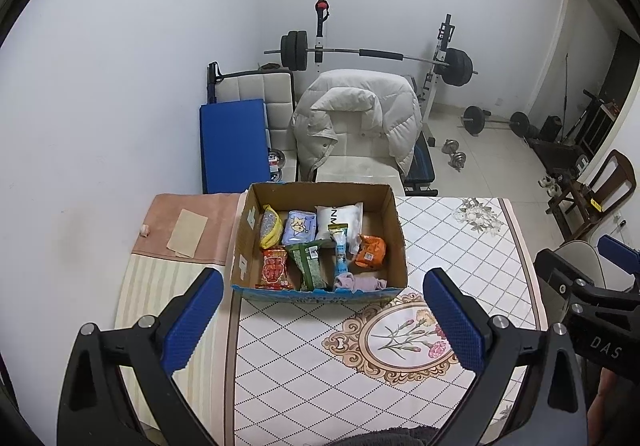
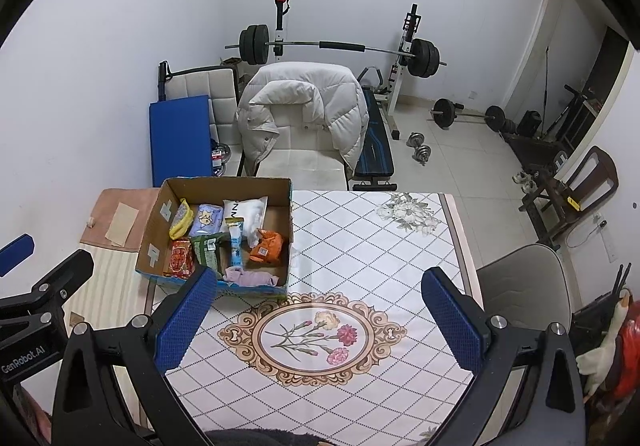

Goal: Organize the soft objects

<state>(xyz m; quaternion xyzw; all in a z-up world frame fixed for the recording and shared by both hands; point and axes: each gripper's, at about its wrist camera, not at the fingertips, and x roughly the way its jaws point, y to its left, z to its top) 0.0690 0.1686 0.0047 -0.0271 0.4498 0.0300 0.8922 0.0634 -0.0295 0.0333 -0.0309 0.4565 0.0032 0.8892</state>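
An open cardboard box (image 1: 394, 222) stands on the table's left half and also shows in the right wrist view (image 2: 290, 214). It holds several soft packs: a red pack (image 1: 274, 268), a green pack (image 1: 308, 264), an orange pack (image 1: 371, 251), a white pouch (image 1: 340, 220), a blue tissue pack (image 1: 299, 227) and a pale purple cloth (image 1: 358, 283). My left gripper (image 1: 320, 322) is open and empty, hovering just before the box. My right gripper (image 2: 316, 320) is open and empty over the flower medallion (image 2: 310, 338).
The table wears a diamond-pattern cloth (image 2: 360, 246). A pink towel with a paper sheet (image 1: 188, 232) lies left of the box. A chair with a white jacket (image 1: 352, 118) stands behind the table. Weight gear lines the far wall. A grey chair (image 2: 520, 286) stands at the right.
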